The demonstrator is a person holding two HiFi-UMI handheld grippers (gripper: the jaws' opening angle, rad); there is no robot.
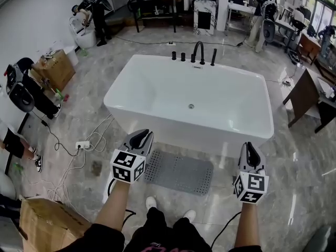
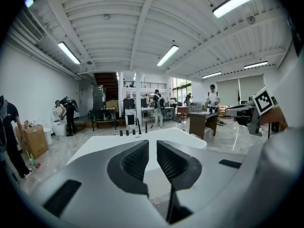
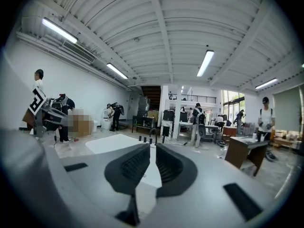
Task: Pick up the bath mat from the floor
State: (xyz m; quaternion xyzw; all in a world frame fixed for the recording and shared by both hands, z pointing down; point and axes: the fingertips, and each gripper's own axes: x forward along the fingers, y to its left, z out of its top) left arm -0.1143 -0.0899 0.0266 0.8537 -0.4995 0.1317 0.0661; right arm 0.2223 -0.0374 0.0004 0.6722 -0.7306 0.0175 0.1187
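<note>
- My left gripper [image 1: 142,139] is clenched with nothing in it. In the left gripper view its two dark ribbed pads [image 2: 137,159] stand close together, with only the white bathtub [image 2: 142,141] behind the slit between them.
- My right gripper [image 1: 251,152] is also closed and empty. In the right gripper view its jaws sit together in front of the tub rim [image 3: 116,144].
- The bath mat [image 1: 178,171] lies flat on the marble floor [image 1: 294,193], just in front of the near wall of the bathtub [image 1: 189,98]. Neither gripper touches it.
- The mat is a grey rectangle covered with rows of small holes. Its long axis runs from my left to my right, alongside the tub's near side, and the right end sits a little closer to me.
- In the head view its left end is beside my left gripper, and its right end stops short of my right gripper.
- My white shoes [image 1: 151,201] stand just behind the mat's near long edge.
- Both grippers point forward, towards the tub and its black faucet [image 1: 199,51].
</note>
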